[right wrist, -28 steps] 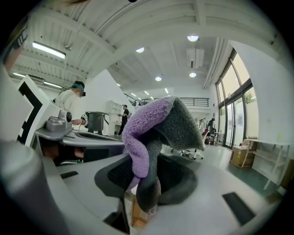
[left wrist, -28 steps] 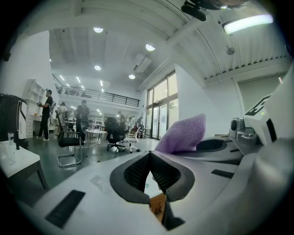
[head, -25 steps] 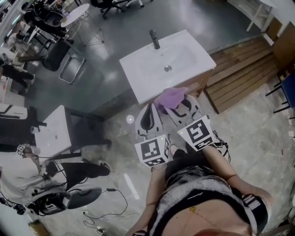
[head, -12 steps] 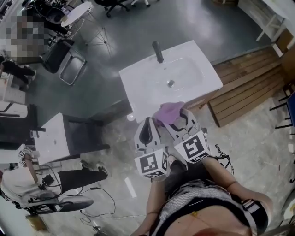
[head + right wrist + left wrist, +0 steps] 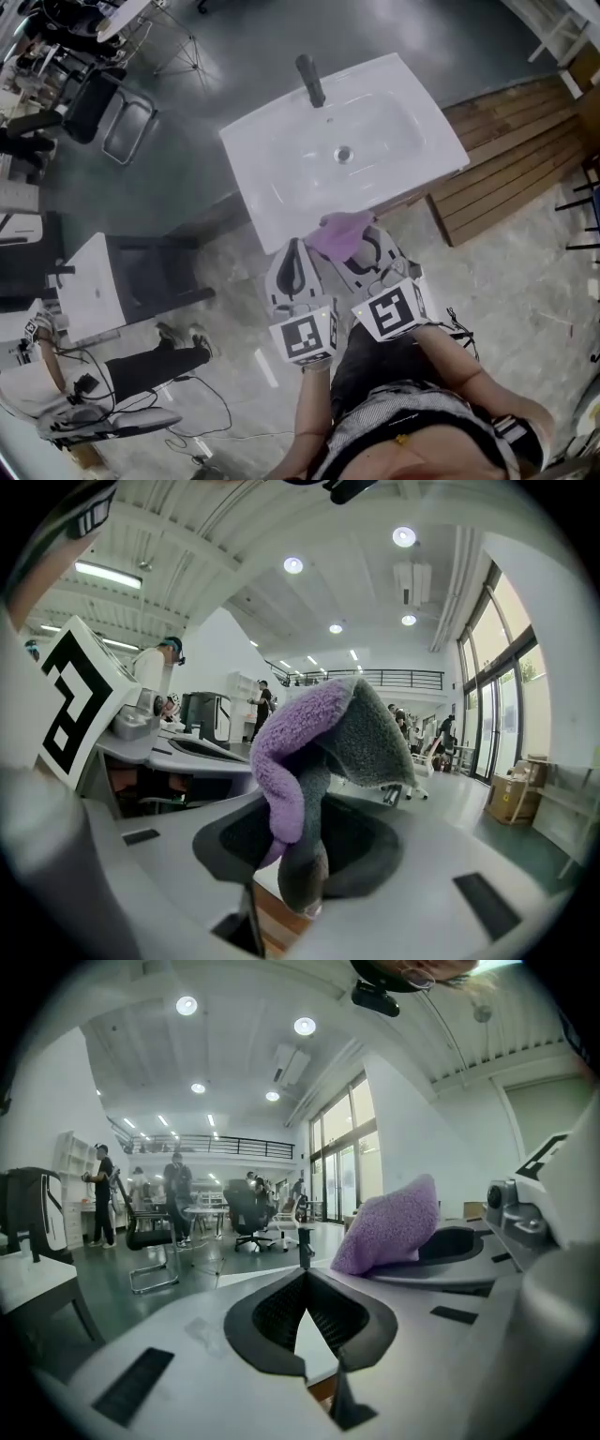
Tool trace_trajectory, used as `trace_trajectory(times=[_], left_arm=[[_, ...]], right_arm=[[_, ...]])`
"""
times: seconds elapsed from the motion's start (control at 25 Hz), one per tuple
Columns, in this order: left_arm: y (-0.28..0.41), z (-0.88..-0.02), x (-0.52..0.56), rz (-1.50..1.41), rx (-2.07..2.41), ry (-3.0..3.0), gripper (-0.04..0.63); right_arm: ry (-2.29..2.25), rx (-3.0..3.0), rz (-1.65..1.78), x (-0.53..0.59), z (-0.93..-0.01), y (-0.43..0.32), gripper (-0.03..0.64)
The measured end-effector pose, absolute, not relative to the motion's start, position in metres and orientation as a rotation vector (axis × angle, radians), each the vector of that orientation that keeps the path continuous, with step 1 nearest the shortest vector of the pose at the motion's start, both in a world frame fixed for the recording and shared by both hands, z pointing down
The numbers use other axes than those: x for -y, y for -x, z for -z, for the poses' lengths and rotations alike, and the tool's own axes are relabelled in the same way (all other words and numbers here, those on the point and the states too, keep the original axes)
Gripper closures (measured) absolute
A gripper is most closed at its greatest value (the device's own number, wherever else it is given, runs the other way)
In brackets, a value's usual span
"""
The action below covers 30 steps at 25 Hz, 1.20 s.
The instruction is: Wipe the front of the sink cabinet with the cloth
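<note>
A white sink top (image 5: 281, 178) with a dark faucet (image 5: 310, 82) sits on a wooden cabinet (image 5: 415, 198), whose front barely shows from above. A purple cloth (image 5: 337, 234) bunches upward from my right gripper (image 5: 367, 246), which is shut on it just short of the sink's near edge. In the right gripper view the cloth (image 5: 319, 752) fills the space between the jaws, purple on one side and grey on the other. My left gripper (image 5: 292, 259) is beside it on the left, with its tips (image 5: 305, 1276) together and nothing between them. The cloth (image 5: 389, 1227) shows to its right.
Wooden decking (image 5: 511, 150) lies right of the cabinet. A small white unit (image 5: 94, 286) stands at the left, with a metal-framed chair (image 5: 122, 131) beyond it. Cables (image 5: 220, 403) trail on the floor near a person's legs (image 5: 150, 361). Several people and office chairs are far behind the sink.
The sink has drawn closer and now lies right in front of both grippers. The right gripper still holds the cloth, and the left one stays shut beside it.
</note>
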<state>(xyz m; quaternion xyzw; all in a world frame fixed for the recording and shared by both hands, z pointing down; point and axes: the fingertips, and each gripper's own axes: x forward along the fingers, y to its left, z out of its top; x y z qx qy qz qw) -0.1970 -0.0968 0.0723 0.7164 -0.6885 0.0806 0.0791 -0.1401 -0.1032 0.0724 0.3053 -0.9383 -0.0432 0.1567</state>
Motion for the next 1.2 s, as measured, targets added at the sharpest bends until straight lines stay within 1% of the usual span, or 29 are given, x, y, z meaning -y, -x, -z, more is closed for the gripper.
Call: trace_trajectory(times=[0.36, 0.84, 1.2], left_arm=[[0.213, -0.150, 0.086, -0.238, 2.070, -2.090, 0.595], [0.237, -0.295, 0.062, -0.210, 2.142, -1.983, 0.595], [0.248, -0.417, 0.053, -0.125, 2.163, -2.028, 0.595]], right_arm=[[-0.821, 2.732, 0.103, 0.099, -0.146, 0.154, 0.440], [-0.668, 2.823, 0.156, 0.077, -0.280, 0.188, 0.440], [-0.673, 2.872, 0.456, 0.062, -0.384, 0.204, 0.442]])
